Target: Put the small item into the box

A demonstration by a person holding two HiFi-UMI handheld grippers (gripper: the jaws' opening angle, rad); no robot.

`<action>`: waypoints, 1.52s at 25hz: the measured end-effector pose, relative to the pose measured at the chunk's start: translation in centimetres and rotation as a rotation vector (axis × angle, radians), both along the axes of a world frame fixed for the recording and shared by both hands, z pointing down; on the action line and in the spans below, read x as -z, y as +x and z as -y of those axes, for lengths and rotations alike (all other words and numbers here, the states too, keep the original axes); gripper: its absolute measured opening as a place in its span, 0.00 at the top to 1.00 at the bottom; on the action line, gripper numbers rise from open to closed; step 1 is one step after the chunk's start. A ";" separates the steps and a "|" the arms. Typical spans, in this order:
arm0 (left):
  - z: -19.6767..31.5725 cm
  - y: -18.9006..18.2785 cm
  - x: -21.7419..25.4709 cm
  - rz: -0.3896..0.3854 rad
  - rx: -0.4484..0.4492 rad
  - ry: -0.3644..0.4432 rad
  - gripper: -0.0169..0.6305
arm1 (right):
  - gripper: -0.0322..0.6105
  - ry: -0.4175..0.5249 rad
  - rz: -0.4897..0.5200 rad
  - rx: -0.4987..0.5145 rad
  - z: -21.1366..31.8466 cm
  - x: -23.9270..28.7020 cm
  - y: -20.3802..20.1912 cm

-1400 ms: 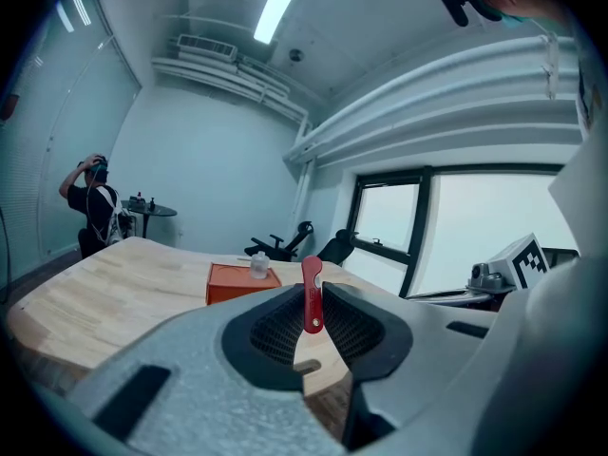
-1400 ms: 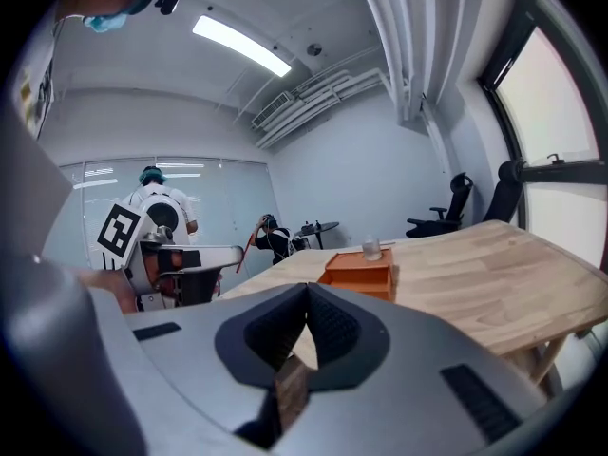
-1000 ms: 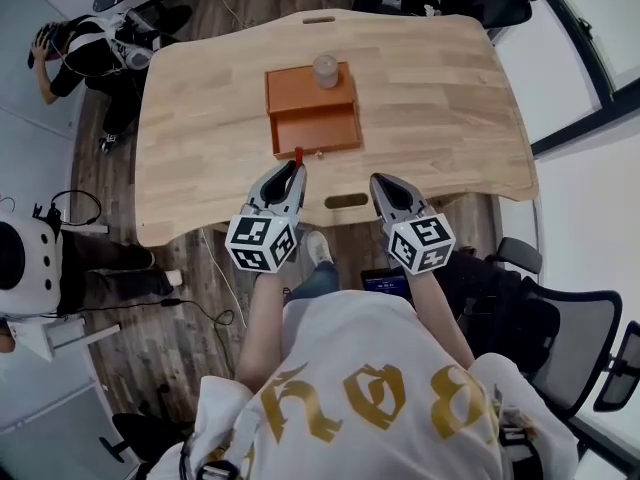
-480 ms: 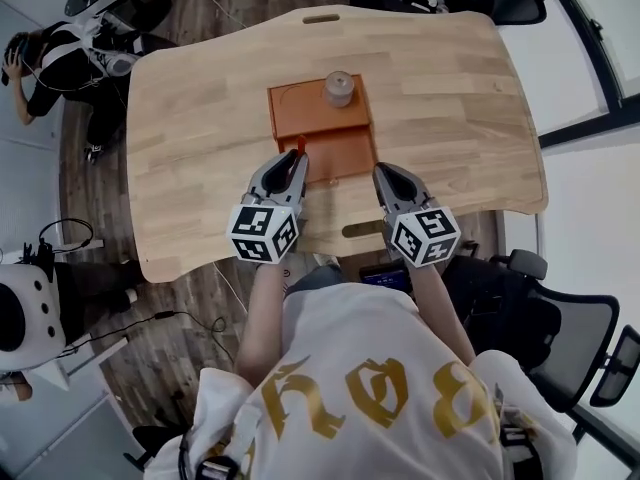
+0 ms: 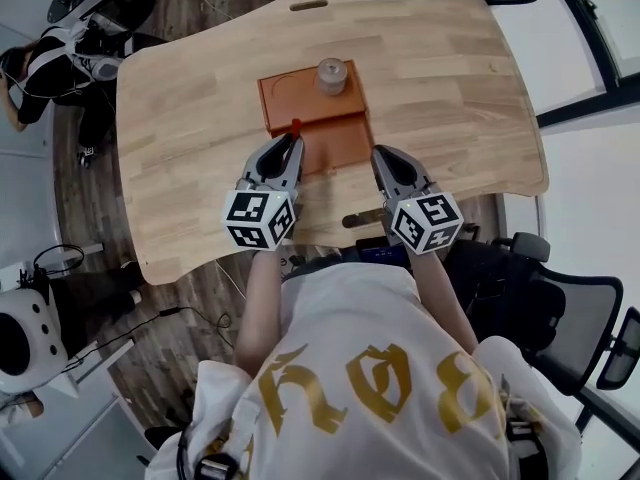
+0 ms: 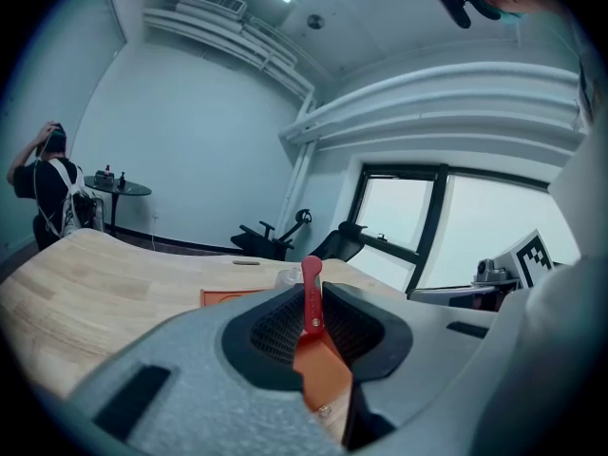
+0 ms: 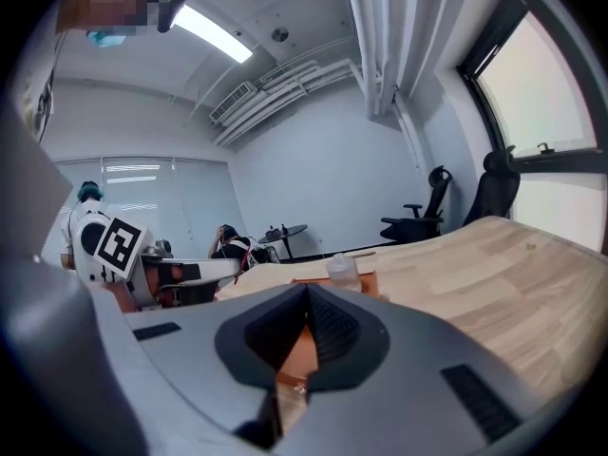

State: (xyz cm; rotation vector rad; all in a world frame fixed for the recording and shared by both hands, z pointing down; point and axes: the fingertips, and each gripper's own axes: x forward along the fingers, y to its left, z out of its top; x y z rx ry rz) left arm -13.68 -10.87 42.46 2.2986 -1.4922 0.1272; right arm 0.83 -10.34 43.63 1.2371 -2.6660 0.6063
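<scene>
An orange box (image 5: 296,92) sits mid-table with its drawer (image 5: 338,140) pulled out toward me. A small red item (image 5: 296,127) sticks up from my left gripper (image 5: 289,146), which is shut on it at the drawer's left edge. In the left gripper view the red item (image 6: 311,298) stands upright between the jaws, with the orange drawer (image 6: 323,376) below. My right gripper (image 5: 381,158) is shut on nothing by the drawer's front right corner; its closed tips (image 7: 306,297) point at the box (image 7: 367,281).
A clear lidded jar (image 5: 331,75) stands on the box top, also seen as the jar (image 7: 343,271). The wooden table (image 5: 190,118) has a slot (image 5: 362,218) near its front edge. A person (image 5: 60,53) is at far left, office chairs (image 5: 570,308) at right.
Both grippers have moved forward over the table to the box's drawer. The left one still grips the red item, which now sits at the drawer's left edge.
</scene>
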 end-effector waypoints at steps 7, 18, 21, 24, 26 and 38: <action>0.6 -0.1 0.3 0.019 0.009 0.006 0.88 | 0.93 0.060 0.027 0.033 1.1 1.0 -0.7; 1.3 0.8 -0.5 0.035 -0.004 -0.006 0.88 | 0.93 0.041 -0.028 0.045 1.5 -0.8 -0.5; 1.7 0.9 -1.4 0.068 -0.016 -0.020 0.88 | 0.93 0.026 -0.047 0.036 2.1 -1.6 -0.2; 2.2 0.9 -2.1 0.079 -0.022 -0.036 0.88 | 0.93 0.009 -0.048 0.028 2.6 -2.1 0.0; 2.4 0.9 -2.4 0.075 -0.022 -0.045 0.88 | 0.93 0.002 -0.054 0.025 2.9 -2.3 0.1; 3.9 1.3 -5.5 0.180 -0.082 -0.102 0.88 | 0.93 -0.051 -0.081 0.032 4.8 -4.4 0.0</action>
